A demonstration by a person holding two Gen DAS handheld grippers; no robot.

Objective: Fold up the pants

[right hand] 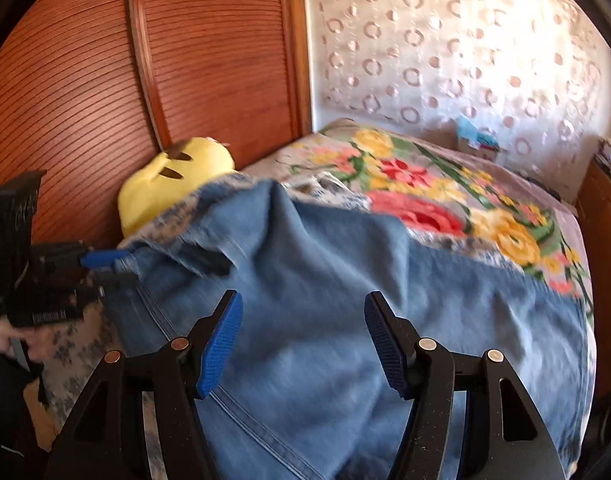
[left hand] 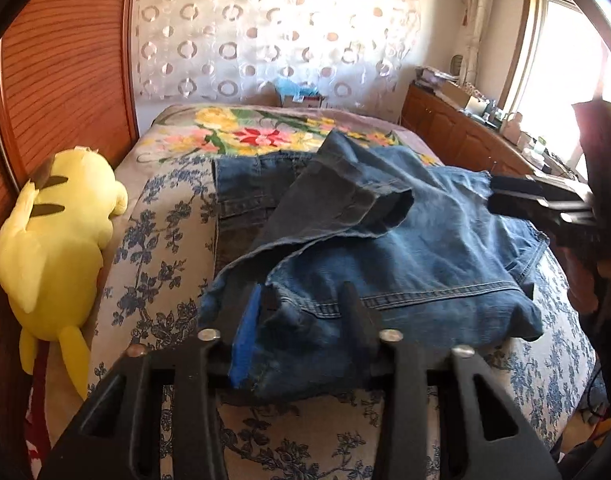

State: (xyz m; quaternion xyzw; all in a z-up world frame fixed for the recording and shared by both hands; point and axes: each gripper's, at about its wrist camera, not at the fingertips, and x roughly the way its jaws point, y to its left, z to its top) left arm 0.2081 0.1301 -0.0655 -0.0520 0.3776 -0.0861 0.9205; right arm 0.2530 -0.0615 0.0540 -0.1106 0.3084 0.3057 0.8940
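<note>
Left wrist: left hand-held gripper (left hand: pixel 305 304) clamped on jeans (left hand: pixel 385 248); right hand-held gripper (right hand: pixel 303 340) apart. I'd flatten bunched leg first.

Daylight enters from the window (left hand: pixel 561 60) on my right, blown out to white glare, and washes the patterned curtain (left hand: pixel 273 28) pale. My left view is sharp at centre; my right view is motion-blurred across the jeans (right hand: pixel 345 300). Both bend strongly toward dark lens rims, and the jeans' folds cast soft shadows.
</note>
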